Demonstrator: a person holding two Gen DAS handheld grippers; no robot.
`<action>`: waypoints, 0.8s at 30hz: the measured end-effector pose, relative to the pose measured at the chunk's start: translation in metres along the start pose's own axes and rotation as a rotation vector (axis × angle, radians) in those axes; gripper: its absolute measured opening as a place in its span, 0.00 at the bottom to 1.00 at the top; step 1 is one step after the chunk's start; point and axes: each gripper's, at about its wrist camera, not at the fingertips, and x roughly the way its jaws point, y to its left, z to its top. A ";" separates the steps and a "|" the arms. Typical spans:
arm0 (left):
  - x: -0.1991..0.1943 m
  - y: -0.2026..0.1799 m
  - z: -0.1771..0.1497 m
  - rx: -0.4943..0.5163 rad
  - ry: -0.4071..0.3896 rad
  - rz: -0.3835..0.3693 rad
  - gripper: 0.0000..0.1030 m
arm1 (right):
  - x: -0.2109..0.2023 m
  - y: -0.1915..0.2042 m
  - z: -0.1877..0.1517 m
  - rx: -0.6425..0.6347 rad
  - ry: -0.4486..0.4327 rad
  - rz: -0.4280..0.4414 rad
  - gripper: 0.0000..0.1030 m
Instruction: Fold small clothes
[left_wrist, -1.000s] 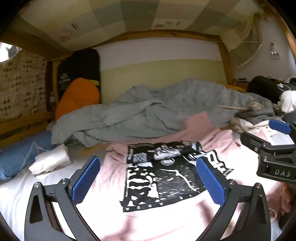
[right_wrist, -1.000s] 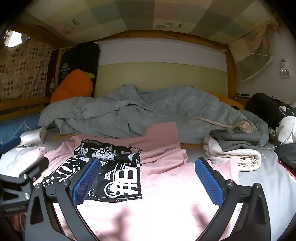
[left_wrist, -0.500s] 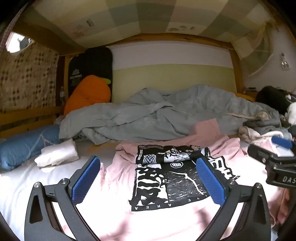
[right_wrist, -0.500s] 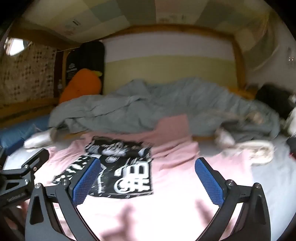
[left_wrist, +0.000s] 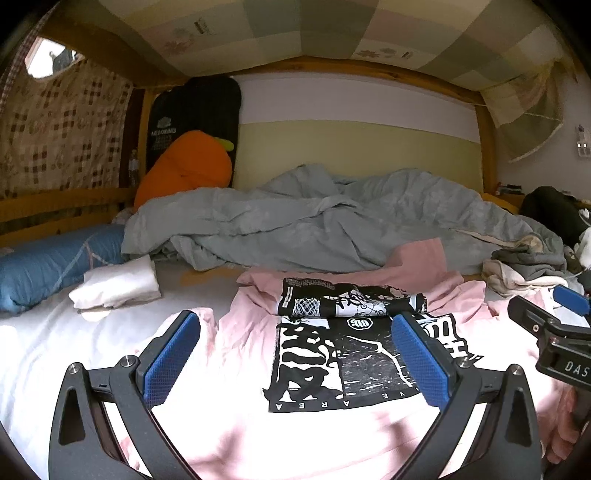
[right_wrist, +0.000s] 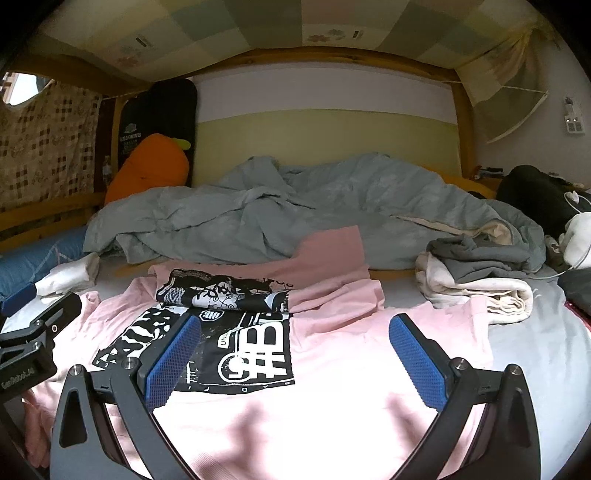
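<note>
Grey duvet (left_wrist: 332, 218) heaped beyond pink shirt (right_wrist: 332, 387) | folded clothes (right_wrist: 476, 280) beside right claw (right_wrist: 293, 358) | left claw (left_wrist: 295, 354) | both spread, empty | views steadier than before.

bed: pale sheet (left_wrist: 44, 354) fills the lower frame; wooden rail behind
centre: pink printed T-shirt (left_wrist: 243, 373) spread flat, top edge folded over
behind: rumpled grey duvet (left_wrist: 332, 218)
left: blue pillow (left_wrist: 48, 266); folded white cloth (left_wrist: 118, 284)
upper left: orange carrot plush (left_wrist: 184, 162)
right: grey and cream clothes pile (right_wrist: 476, 273)
</note>
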 end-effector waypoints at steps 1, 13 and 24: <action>-0.001 -0.002 0.000 0.009 -0.004 0.000 1.00 | 0.001 0.001 0.000 -0.002 0.002 -0.001 0.99; 0.000 -0.004 0.000 0.012 0.006 0.052 1.00 | 0.004 0.005 -0.003 -0.011 -0.005 -0.015 0.99; -0.001 -0.001 0.001 0.005 0.012 0.054 1.00 | 0.003 0.006 -0.005 -0.014 0.003 -0.031 0.99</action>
